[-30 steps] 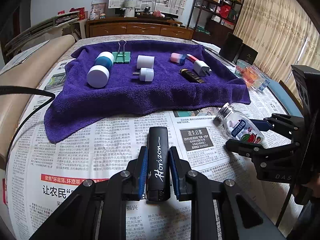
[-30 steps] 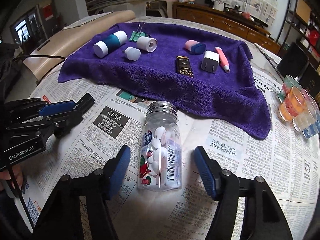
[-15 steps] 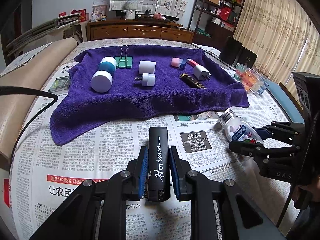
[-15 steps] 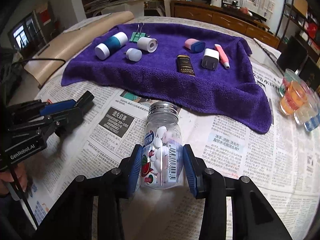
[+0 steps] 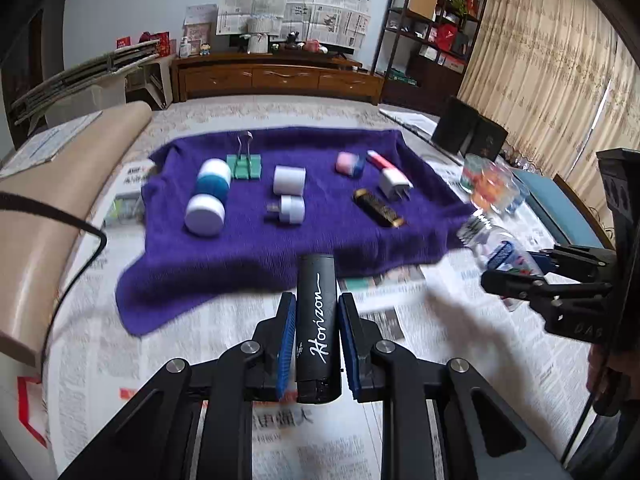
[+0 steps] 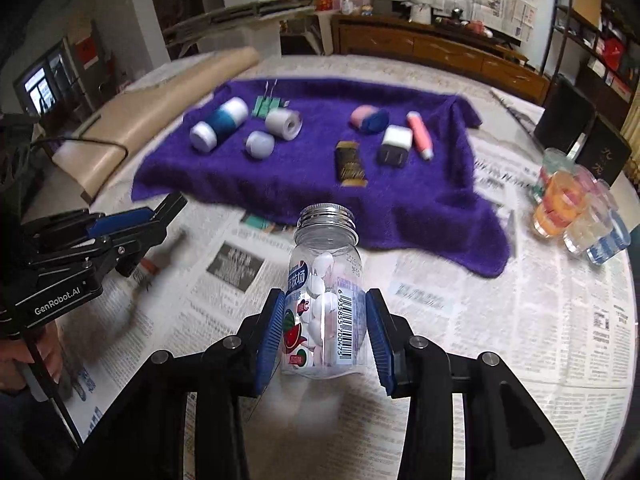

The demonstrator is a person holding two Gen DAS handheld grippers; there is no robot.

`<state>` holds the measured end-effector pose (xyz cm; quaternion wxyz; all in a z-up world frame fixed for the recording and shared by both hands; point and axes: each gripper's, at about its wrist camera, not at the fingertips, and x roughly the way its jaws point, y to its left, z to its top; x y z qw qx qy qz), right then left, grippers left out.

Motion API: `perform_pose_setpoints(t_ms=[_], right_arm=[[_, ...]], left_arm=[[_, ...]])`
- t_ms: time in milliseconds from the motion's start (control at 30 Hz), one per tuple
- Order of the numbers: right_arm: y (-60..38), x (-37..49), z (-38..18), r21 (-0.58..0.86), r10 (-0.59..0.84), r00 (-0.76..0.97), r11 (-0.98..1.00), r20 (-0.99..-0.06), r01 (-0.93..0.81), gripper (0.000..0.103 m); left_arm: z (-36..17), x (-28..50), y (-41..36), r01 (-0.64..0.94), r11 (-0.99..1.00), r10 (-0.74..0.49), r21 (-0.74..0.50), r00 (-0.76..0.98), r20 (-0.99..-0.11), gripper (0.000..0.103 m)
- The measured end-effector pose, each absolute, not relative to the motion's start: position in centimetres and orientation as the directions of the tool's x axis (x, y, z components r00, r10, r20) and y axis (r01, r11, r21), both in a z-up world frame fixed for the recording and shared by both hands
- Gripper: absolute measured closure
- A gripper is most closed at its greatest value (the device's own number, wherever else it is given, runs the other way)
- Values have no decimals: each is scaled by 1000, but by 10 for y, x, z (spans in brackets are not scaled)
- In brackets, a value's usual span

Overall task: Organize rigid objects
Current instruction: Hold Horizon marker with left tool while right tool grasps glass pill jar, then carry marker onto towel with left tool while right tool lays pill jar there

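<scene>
Your right claw has just clamped onto the candy bottle and lifted it; your left claw stays closed around the black lighter. Both now head toward the purple towel mid-frame for sorting.

On the towel ahead of me, the clip sits near its far edge; my bottle is before its near edge, cups off its right edge.

Newspaper print motion-blurred, bottle smeared in left view, cups fuzzy, indistinct.
</scene>
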<state>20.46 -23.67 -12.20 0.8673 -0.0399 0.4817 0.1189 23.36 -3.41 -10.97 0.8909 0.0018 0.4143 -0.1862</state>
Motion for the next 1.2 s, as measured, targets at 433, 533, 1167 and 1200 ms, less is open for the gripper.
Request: perform_pose_setpoints(t_ms=[433, 533, 1167, 1200], right_arm=[[-266, 258, -84, 80, 181, 556, 977, -811, -200, 62], [-268, 279, -87, 71, 169, 548, 978, -819, -196, 62], [-195, 387, -129, 94, 244, 470, 943, -848, -320, 62], [-190, 390, -134, 84, 237, 465, 942, -853, -325, 62]], left_arm=[[-95, 303, -43, 349, 927, -331, -137, 589, -738, 82], [-97, 314, -45, 353, 926, -331, -134, 587, -739, 82], [-107, 348, -28, 324, 937, -309, -132, 588, -748, 82], [-108, 350, -28, 323, 937, -309, -134, 585, -749, 82]])
